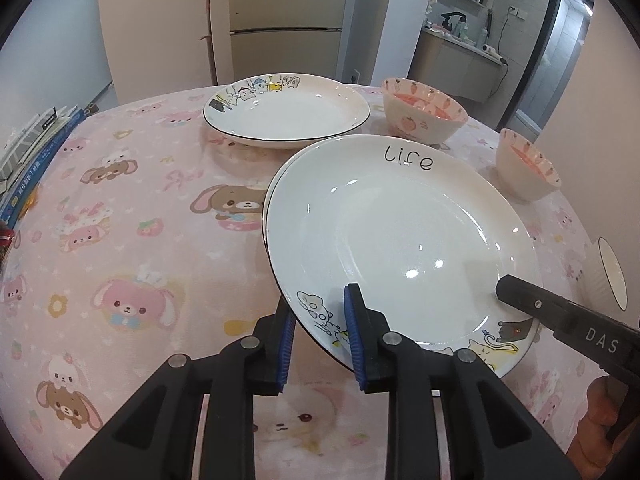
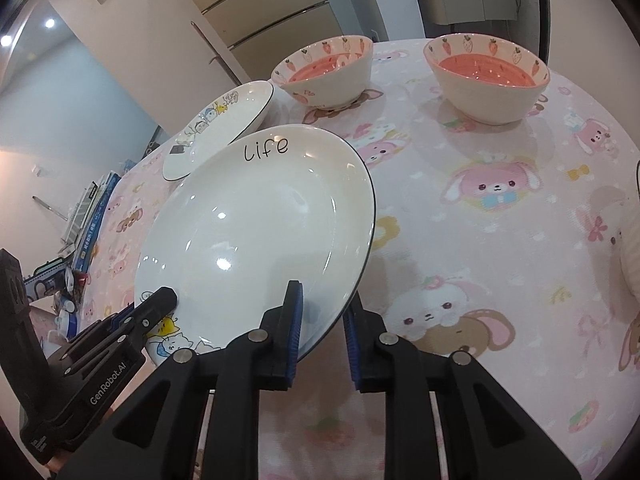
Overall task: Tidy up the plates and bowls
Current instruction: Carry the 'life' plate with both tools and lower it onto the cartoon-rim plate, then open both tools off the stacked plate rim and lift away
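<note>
Plate (image 1: 404,240) rim between both jaws — pads apart.

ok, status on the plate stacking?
Left tongs and right tongs open, rim between pads. Life plate resting on second plate. Bowls clear, far side.

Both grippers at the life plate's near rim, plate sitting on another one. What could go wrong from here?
1. The left gripper and right gripper each have fingers straddling the life plate rim; an angled pull-back could hook and tip it.
2. It sits off-centre on the lower plate, so a nudge may slide it.
3. A strawberry bowl stands near its far edge; a forward push could knock it.
</note>
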`<state>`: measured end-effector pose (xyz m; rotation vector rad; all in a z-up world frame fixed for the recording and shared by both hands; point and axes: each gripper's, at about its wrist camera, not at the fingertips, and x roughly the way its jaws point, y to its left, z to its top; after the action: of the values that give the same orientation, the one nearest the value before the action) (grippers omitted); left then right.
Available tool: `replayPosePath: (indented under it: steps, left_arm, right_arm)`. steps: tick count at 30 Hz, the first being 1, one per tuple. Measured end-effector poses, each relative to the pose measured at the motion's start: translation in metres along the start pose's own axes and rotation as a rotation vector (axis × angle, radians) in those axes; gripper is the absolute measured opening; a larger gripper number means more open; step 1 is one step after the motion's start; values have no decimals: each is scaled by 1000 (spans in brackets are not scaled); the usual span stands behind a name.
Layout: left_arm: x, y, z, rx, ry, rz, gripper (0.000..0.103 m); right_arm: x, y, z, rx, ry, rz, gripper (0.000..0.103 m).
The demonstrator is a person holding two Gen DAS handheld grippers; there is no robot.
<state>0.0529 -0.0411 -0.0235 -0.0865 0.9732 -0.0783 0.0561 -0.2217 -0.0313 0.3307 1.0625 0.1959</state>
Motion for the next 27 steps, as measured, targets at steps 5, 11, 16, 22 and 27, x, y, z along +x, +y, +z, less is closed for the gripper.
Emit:
replayPosePath:
  steps: [5, 11, 16, 22, 27]
  left_arm:
    - [3, 3, 4, -4, 14, -12, 29]
    - [2, -3, 5, 42, 16, 24, 36]
    - [2, -1, 2, 57, -7, 46, 58]
    - [1, 12, 3, 6, -25, -2, 58]
    - [-11, 22, 8, -1, -84, -11, 58]
  right_arm:
    - [4, 0, 2, 9, 12, 6, 21]
    - [3, 1, 3, 10, 18, 8, 21]
    - [3, 0, 5, 0, 23, 19, 23]
    - [1, -1, 4, -36, 11, 21, 25]
    - [-1, -2, 6, -42, 2, 9, 25]
